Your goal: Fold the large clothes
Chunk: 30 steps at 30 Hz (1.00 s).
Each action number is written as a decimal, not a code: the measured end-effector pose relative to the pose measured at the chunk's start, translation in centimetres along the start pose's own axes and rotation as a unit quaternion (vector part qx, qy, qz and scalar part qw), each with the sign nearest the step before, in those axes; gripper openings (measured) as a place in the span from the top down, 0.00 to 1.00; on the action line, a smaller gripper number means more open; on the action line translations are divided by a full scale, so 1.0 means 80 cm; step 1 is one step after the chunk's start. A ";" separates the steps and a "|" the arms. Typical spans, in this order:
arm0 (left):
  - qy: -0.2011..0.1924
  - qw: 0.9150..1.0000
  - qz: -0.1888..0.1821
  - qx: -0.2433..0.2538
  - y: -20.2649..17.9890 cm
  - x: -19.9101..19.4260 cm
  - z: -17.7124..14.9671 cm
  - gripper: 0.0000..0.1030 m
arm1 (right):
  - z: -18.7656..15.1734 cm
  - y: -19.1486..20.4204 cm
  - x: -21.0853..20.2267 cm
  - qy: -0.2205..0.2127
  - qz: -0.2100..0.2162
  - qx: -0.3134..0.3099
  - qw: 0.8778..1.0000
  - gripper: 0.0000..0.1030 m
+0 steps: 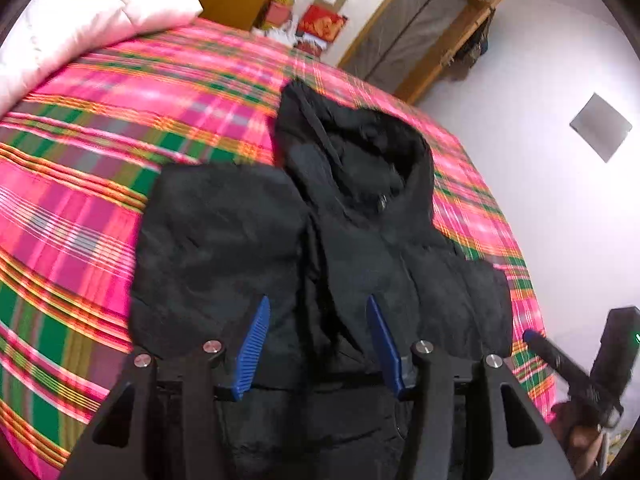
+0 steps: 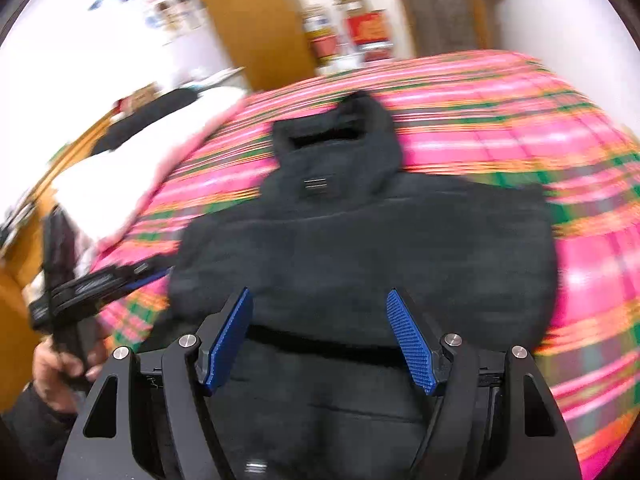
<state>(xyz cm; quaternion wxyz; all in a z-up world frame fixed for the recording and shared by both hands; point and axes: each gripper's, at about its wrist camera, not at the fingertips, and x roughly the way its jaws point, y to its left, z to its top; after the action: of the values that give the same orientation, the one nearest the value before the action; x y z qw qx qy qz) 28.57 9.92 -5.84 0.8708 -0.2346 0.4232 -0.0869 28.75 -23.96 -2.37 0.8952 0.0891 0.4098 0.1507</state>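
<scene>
The black jacket (image 1: 360, 240) lies on the bed (image 1: 120, 140), sleeves seemingly folded in. Left tongs (image 1: 316, 344) and right tongs (image 2: 320, 340) gape, holding nothing. Folding lengthwise likely remains.

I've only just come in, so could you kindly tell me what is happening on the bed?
A person is folding a black hooded jacket laid on a bed with a pink plaid cover. Each hand holds a two-finger tool. The left claw and the right claw both hang open above the jacket's lower part, gripping nothing. One side panel already lies folded over the body, with the hood pointing away. A pale quilt sits at the bed's far side.
</scene>
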 end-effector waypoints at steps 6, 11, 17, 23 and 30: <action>-0.014 0.998 -0.002 0.058 -0.039 0.025 -0.007 0.49 | 0.008 -0.073 0.053 0.028 -0.063 0.043 0.997 0.70; -0.002 0.995 0.022 0.095 -0.054 0.054 -0.014 0.50 | -0.013 -0.059 0.109 0.073 -0.079 -0.008 0.994 0.70; 0.036 0.988 0.079 0.128 -0.048 0.096 -0.031 0.49 | -0.017 -0.061 0.120 0.077 -0.084 -0.022 0.993 0.70; 0.011 0.989 0.102 0.110 -0.046 0.051 -0.020 0.51 | 0.006 -0.060 0.047 0.020 -0.066 0.007 0.998 0.70; -0.085 0.986 0.081 0.121 -0.061 0.006 0.012 0.51 | 0.054 -0.076 0.045 -0.017 -0.093 -0.002 0.996 0.70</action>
<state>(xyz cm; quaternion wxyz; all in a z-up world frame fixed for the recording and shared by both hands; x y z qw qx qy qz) 29.87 5.82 -3.28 0.9298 -0.0988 0.3515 -0.0461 35.45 -28.57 -3.79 0.9125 0.0514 0.4003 0.0666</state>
